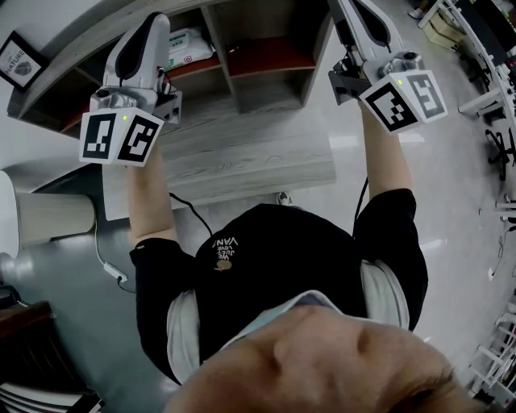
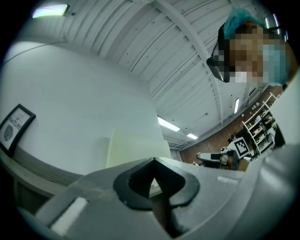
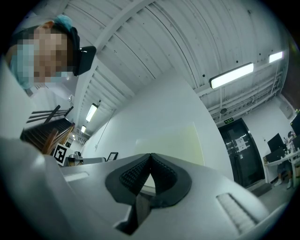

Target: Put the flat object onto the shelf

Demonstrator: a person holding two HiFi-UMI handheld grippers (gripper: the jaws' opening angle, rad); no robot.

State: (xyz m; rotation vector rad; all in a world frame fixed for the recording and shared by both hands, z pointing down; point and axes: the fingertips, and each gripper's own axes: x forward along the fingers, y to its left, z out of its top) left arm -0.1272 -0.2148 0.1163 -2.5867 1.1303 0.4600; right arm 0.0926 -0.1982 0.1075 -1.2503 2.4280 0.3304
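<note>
Both grippers are raised in front of a wooden shelf unit point(image 1: 266, 58) and angle upward, away from it. My left gripper point(image 1: 155, 22) is shut, its dark pads point(image 2: 140, 180) meeting with nothing between them. My right gripper point(image 1: 359, 16) is shut and empty too, and its ribbed pads point(image 3: 136, 176) touch. A flat white pack point(image 1: 190, 44) lies in the upper left compartment of the shelf, just right of the left gripper. A flat black-framed picture point(image 1: 19, 61) stands on the shelf's top at far left, also visible as the framed picture point(image 2: 15, 125) against the white wall.
A grey wood-grain board point(image 1: 242, 157) spans below the shelf, between the person's arms. A pale ribbed cylinder point(image 1: 50, 218) lies at the left, and a black cable point(image 1: 190, 211) runs down from the left arm. White racks point(image 1: 493, 105) stand on the floor at the right.
</note>
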